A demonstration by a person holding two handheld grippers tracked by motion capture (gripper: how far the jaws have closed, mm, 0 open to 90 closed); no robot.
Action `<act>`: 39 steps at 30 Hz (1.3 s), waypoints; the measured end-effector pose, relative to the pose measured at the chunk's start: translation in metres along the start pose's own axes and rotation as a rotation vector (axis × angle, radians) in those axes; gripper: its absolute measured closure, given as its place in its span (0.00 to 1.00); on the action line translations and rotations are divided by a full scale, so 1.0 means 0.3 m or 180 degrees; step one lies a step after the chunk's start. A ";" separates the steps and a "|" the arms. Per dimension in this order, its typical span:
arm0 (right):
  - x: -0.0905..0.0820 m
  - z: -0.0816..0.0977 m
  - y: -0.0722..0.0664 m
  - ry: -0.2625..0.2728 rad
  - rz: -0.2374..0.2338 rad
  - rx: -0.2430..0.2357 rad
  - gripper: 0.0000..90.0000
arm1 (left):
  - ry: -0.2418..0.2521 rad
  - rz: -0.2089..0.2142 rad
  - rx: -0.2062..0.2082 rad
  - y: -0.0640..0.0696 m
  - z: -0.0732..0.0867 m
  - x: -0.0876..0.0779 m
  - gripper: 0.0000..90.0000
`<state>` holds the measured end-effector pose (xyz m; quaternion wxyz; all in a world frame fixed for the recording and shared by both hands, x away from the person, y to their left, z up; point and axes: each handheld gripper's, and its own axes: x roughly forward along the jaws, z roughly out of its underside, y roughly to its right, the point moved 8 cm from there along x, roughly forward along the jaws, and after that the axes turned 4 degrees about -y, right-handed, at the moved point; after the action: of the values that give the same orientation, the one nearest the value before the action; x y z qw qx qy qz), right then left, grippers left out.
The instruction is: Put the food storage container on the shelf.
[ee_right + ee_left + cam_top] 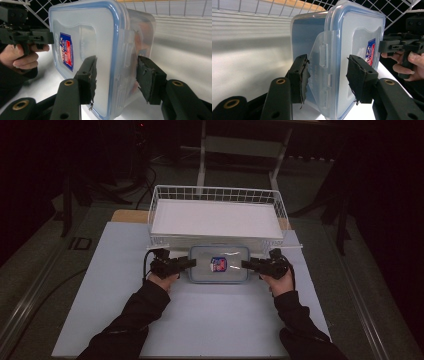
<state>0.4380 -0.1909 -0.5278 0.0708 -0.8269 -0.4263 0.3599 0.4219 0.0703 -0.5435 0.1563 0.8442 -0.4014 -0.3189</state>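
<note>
Open claws (327, 77) flanking container (219, 264) ends

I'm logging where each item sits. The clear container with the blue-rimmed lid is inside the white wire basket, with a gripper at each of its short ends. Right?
Not quite. The container is not inside the wire basket; it sits on the white table surface just in front of it, as the high view shows. The rest holds: the left gripper and right gripper are at its two short ends.
</note>
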 end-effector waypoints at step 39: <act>0.009 -0.010 0.003 0.0327 0.0694 -0.0021 0.39 | 0.0170 -0.0292 0.0168 0.018 -0.024 -0.018 0.28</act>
<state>0.4415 -0.1889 -0.5275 0.0504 -0.8859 -0.3308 0.3213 0.4213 0.0711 -0.5331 0.1298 0.8738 -0.3662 -0.2924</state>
